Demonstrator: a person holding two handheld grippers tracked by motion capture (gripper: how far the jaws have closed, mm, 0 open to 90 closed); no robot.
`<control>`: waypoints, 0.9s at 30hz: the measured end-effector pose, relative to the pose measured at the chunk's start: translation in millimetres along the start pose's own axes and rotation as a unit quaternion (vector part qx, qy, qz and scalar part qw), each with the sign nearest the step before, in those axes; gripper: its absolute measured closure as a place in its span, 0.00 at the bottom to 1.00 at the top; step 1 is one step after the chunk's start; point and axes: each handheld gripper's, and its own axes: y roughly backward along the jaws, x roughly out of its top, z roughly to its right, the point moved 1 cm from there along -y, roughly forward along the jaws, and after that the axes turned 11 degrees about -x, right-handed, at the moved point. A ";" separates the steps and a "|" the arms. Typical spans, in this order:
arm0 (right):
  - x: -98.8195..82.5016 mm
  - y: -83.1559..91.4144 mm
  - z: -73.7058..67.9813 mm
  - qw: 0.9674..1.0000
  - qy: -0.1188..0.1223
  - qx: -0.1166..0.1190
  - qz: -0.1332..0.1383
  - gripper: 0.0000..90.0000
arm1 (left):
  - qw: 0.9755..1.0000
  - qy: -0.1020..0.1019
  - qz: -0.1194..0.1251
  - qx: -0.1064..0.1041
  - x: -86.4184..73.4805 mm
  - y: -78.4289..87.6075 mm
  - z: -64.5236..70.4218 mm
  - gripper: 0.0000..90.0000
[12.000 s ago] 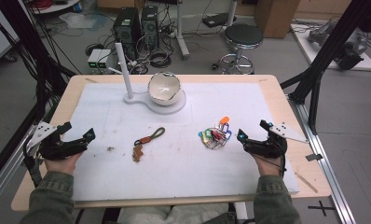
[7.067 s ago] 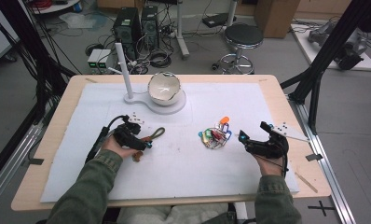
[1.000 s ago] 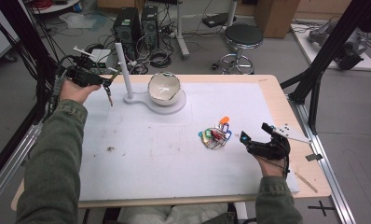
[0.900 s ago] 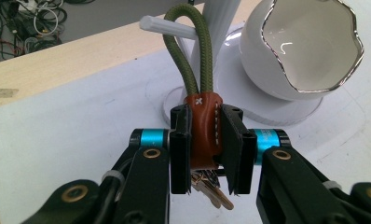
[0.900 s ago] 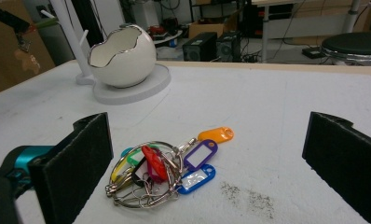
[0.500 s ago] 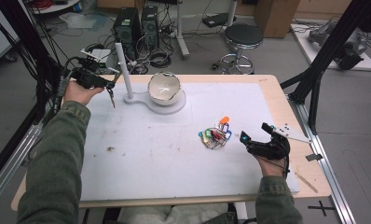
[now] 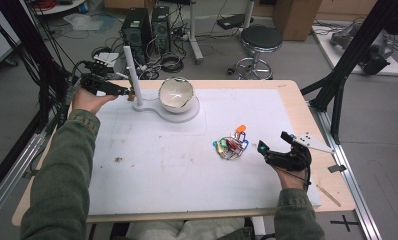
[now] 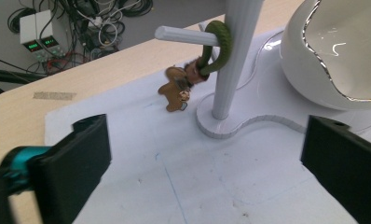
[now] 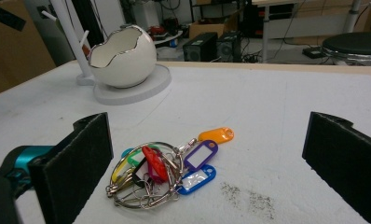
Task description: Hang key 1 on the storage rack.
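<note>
Our left gripper [image 8: 204,154] has just opened wide, empty, leaving the keychain [image 8: 193,77] hanging on the peg [image 8: 179,35] just ahead of it, so hanging looks done.

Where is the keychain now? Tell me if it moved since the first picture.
Yes. The keychain went from the mat in front of the bowl to the stand's peg, left of the bowl.

Wooden table [image 7: 292,92] under a white mat [image 7: 162,165]

The mat covers most of the tabletop, leaving bare wood along the edges. Toward the far side of the mat stands a white stand [image 7: 179,112], its flat base bearing an egg-shaped bowl [image 7: 176,94] and an upright post [image 7: 132,75]. Nearer than the stand and to its right lies a bunch of key rings [image 7: 231,145] with coloured tags.
</note>
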 end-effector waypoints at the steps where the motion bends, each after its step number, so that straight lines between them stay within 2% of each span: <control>1: 0.1 0.0 0.1 1.000 0.000 -0.001 0.001 0.01 | 1.000 -0.001 0.003 -0.002 0.3 0.8 1.2 0.02; 6: 0.2 0.4 0.4 1.000 0.000 0.000 0.001 0.01 | 1.000 -0.010 0.011 0.003 0.0 6.1 4.9 0.02; 9: 0.2 0.6 0.3 1.000 0.000 -0.001 0.002 0.01 | 1.000 0.001 0.026 -0.007 -4.0 9.9 3.8 0.02; 14: 0.2 0.0 0.0 1.000 0.001 -0.001 0.001 0.01 | 0.999 0.006 0.038 -0.003 -12.9 16.2 1.7 0.02; 16: 0.2 -0.2 -0.5 1.000 0.000 0.000 0.000 0.01 | 0.999 0.011 0.049 -0.013 -15.8 19.9 1.9 0.02; 22: 0.3 -1.3 -0.9 1.000 0.002 0.000 0.000 0.01 | 0.998 0.004 0.058 -0.022 -23.0 27.9 8.2 0.02; 24: 0.5 -1.7 -1.3 1.000 0.003 0.001 0.001 0.01 | 0.998 -0.001 0.060 -0.018 -24.2 30.2 12.4 0.02; 27: 0.6 -2.1 -1.1 1.000 0.003 0.001 0.001 0.01 | 0.998 -0.007 0.064 -0.024 -24.4 33.5 19.0 0.02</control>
